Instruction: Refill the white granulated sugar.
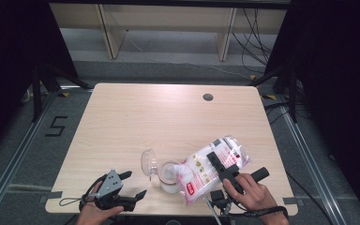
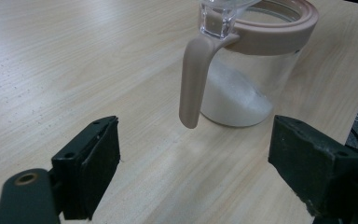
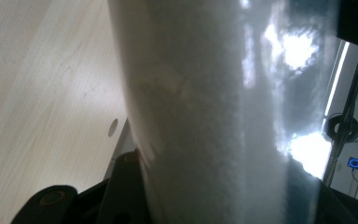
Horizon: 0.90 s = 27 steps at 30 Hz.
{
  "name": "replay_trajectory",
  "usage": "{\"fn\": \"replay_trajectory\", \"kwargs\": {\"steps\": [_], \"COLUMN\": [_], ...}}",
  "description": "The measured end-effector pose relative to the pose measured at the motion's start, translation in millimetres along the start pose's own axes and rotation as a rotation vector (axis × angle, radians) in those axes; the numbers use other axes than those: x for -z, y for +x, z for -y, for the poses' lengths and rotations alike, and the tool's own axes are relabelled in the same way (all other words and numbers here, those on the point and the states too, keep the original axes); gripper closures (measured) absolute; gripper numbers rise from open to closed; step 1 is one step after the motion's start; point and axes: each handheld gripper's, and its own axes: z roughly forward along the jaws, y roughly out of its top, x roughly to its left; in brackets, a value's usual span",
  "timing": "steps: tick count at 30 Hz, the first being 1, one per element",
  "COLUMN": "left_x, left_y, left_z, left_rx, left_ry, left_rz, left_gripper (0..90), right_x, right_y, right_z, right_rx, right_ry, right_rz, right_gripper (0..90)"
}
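A clear jar (image 1: 170, 178) with a beige rim and handle stands near the table's front edge, partly full of white powder (image 2: 235, 105). Its clear lid (image 1: 148, 162) is flipped open to the left. A plastic bag of white powder (image 1: 214, 169) with red print hangs tilted, its lower end at the jar's mouth. My right gripper (image 1: 217, 162) is shut on the bag (image 3: 214, 116), one jaw on each side. My left gripper (image 1: 135, 183) sits low at the front left, open and holding nothing. Its jaws point at the jar (image 2: 247, 79) and its handle (image 2: 193, 84) and do not touch them.
The light wooden table (image 1: 136, 122) has a round cable hole (image 1: 208, 97) at the back right. Black stands and cables lie on the floor around it, and pale furniture legs (image 1: 105, 28) stand beyond.
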Motion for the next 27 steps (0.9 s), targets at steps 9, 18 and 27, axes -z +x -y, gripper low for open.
{"fn": "replay_trajectory", "kwargs": {"steps": [9,18,27], "left_x": [0.7,0.2,0.4], "left_y": [0.5,-0.4,1.1], "left_z": [-0.6,0.1,-1.3], "left_rx": [0.0,0.001,-0.024], "left_ry": [0.002,0.001,0.002], "left_rz": [0.001,0.001,0.002], "left_gripper": [16.1,16.1,16.1], "right_x": [9.9,4.7,0.0], "right_y": [-1.0,0.1,-2.0], "right_z": [-1.2,-8.8,-6.5], "right_rx": [-0.024,-0.012,-0.003], "right_ry": [0.011,-0.011,-0.015], "right_rz": [-0.001,-0.013,-0.005], "right_gripper": [64.7,64.8,64.9]}}
